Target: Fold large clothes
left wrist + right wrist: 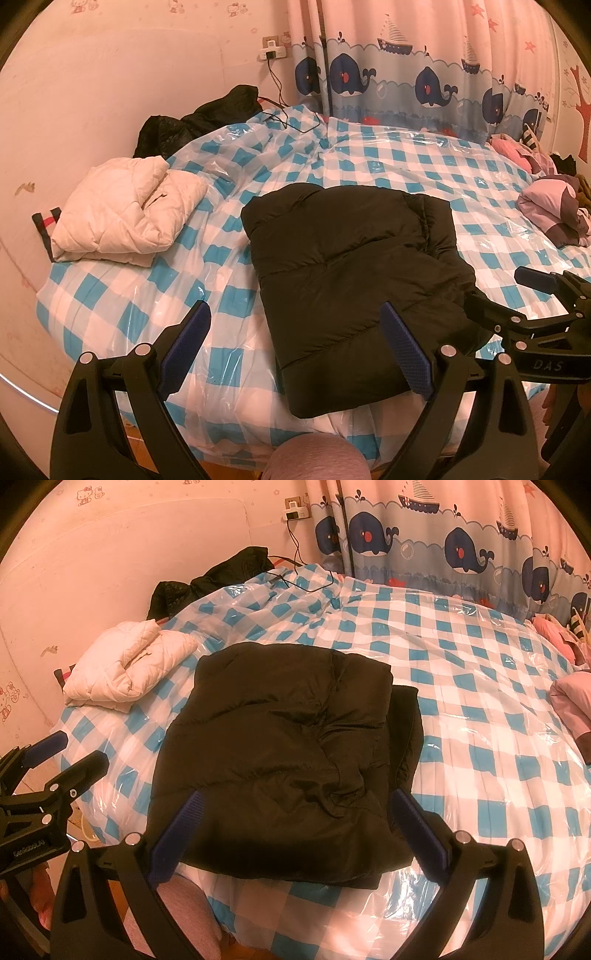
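Pink cloth on the person's knee [314,458] sits at the very bottom of the left wrist view, right under the left gripper [295,350]. Its jaws stand wide apart and hold nothing. One blue pad [186,347] hangs over the bed [122,295], and the other is over the near edge of the black puffy jacket [354,280]. That jacket lies folded on the bed's blue and white checked cover, which has shiny clear plastic over it. To its left, well apart, lies a folded cream quilted jacket [125,214]. Behind that one, by the pink wall, a dark heap of clothes [199,118] is bunched up. A black cable [275,83] runs down from a wall plug to the bed. A curtain with blue whales [424,85] hangs at the back, and pink and purple clothes [550,206] are piled at the right side. The right gripper [502,299] shows at the right edge with its jaws apart, one of them touching the black jacket's edge. In the right wrist view, the right gripper [295,834] is closest, jaws wide apart, one on each side of the black puffy jacket's [280,746] near part, squeezing nothing. The left gripper [70,753] pokes in from the left, also open. The cream jacket [125,664] lies up to the left.
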